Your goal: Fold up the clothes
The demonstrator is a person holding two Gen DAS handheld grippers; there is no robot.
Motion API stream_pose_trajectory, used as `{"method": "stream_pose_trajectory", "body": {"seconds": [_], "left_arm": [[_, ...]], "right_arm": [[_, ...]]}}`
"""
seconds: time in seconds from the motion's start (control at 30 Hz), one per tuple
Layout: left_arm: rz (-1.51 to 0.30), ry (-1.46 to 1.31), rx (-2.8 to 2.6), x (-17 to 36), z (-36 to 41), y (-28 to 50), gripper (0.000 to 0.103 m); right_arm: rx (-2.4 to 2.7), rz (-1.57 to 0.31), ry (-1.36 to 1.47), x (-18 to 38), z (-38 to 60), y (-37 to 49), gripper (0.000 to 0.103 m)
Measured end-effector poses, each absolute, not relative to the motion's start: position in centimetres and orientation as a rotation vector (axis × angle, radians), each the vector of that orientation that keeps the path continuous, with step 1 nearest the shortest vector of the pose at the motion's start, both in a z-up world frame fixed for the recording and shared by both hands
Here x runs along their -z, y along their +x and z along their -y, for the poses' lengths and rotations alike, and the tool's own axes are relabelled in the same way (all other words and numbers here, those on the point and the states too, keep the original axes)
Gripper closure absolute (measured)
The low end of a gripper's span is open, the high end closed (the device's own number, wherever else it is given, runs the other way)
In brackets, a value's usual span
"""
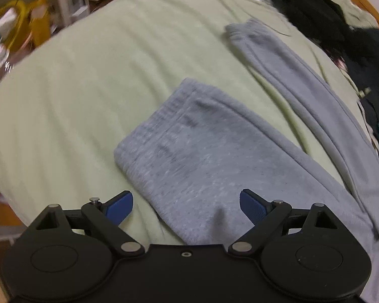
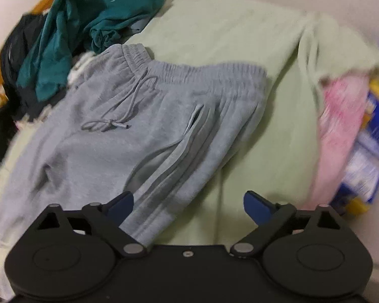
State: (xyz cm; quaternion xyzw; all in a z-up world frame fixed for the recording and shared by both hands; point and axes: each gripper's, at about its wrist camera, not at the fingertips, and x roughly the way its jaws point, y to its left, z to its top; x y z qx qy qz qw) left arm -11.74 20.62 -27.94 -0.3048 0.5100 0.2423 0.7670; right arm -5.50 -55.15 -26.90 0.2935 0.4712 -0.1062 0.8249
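Observation:
Grey sweatpants lie spread on a pale green blanket. The left wrist view shows both legs: one cuffed leg end lies just ahead of my left gripper, the other leg runs off to the right. My left gripper hangs open above the near leg, nothing between its blue pads. In the right wrist view the sweatpants' waistband with its drawstring and a striped side lie ahead. My right gripper is open over the side seam and the blanket, holding nothing.
A pile of black clothes lies at the far right of the bed. A teal garment and dark clothing are heaped beyond the waistband. A pink cloth and blue-yellow packages sit at the blanket's right edge. Clutter stands off the bed's left.

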Motion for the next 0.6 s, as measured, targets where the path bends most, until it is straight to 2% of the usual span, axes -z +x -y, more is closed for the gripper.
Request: {"method": "stream_pose_trajectory", "body": {"seconds": [0.07, 0.2, 0.23, 0.3, 0.37, 0.5, 0.6], "left_arm": [[-1.100, -0.706, -0.539, 28.8, -20.7, -11.7, 0.017], [-1.097, -0.785, -0.584, 30.2, -20.6, -12.0, 0.022], [-1.104, -0.799, -0.592, 30.4, -20.7, -12.0, 0.028], [-1.100, -0.821, -0.634, 30.7, -21.0, -12.0, 0.035], [-1.085, -0.839, -0.663, 30.6, -21.2, -12.0, 0.041], [-1.057, -0.931, -0.688, 31.0, -21.9, -12.3, 0.043], [-1.015, -0.992, -0.696, 31.3, -22.3, -12.7, 0.045]], "right_arm": [[0.222, -0.979, 0.695, 27.7, 55.7, -6.1, 0.031], [0.218, -0.945, 0.778, 28.5, 56.6, -6.1, 0.035], [0.223, -0.929, 0.797, 28.6, 57.0, -6.0, 0.039], [0.218, -0.895, 0.851, 28.7, 57.7, -5.8, 0.042], [0.201, -0.870, 0.868, 28.8, 57.9, -5.3, 0.048], [0.209, -0.857, 0.905, 30.0, 58.8, -4.5, 0.053], [0.208, -0.837, 1.029, 31.6, 60.1, -4.6, 0.069]]}}
